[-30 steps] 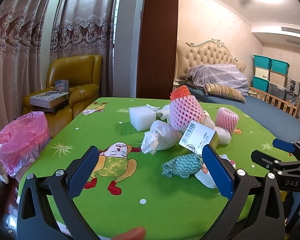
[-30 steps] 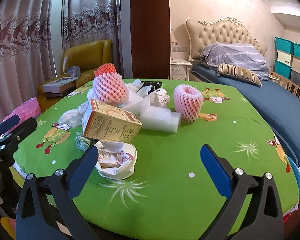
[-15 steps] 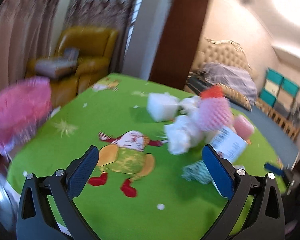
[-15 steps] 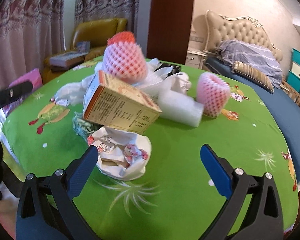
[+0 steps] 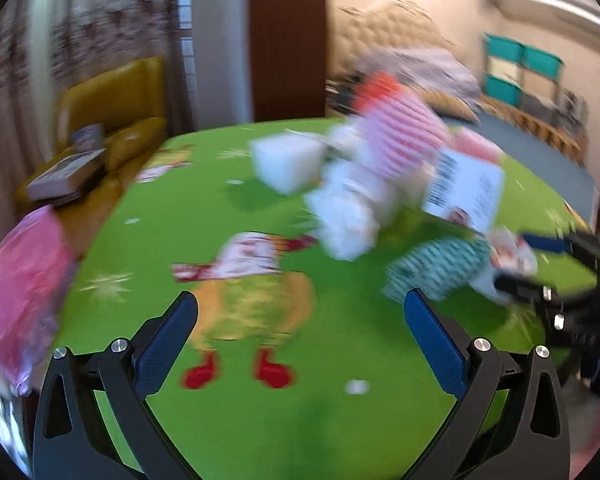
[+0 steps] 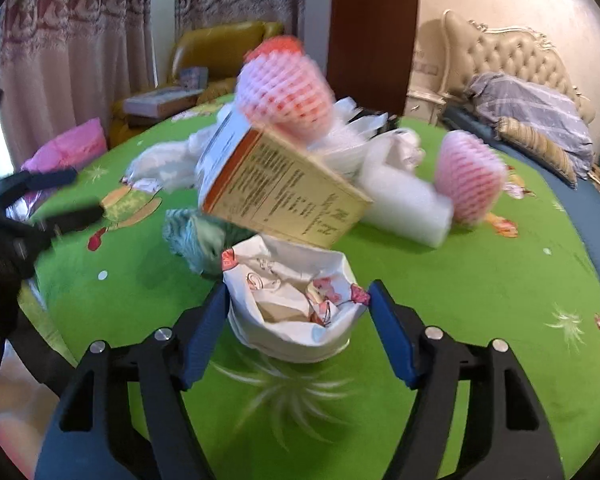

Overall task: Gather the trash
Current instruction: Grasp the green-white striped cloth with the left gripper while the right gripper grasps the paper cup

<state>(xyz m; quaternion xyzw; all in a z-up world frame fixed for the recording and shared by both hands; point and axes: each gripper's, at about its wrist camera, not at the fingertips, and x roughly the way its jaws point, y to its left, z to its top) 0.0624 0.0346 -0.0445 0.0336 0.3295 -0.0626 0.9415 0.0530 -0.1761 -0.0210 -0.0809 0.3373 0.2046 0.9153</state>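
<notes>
Trash sits heaped near the middle of the green-clothed bench (image 6: 480, 300), and the right tool (image 6: 298, 306) has its two blue pads on either side of the nearest piece, a crumpled white paper wrapper (image 6: 292, 312) with pink cartoon print. The jaws are closing around it; the left pad looks to be at the paper's edge, while a sliver of green shows between the wrapper and the right pad (so not yet clamped). Just behind the wrapper a tan printed carton (image 6: 284, 192) tilts over it, with a teal patterned rag (image 6: 198, 238) at its left, a pink foam fruit net (image 6: 284, 88) on top, a white foam roll (image 6: 404, 208) and a second pink net (image 6: 470, 178) to the right.

From the left wrist view, heavily blurred, the left tool (image 5: 300, 334) hangs released over bare cloth with nothing between its pads. The teal rag (image 5: 436, 268) lies just beyond its right pad, the rest of the pile farther back. A pink plastic bag (image 5: 20, 296) sits off the bench's left edge, well apart from the heap. The right tool shows at that view's right edge (image 5: 556, 268).
</notes>
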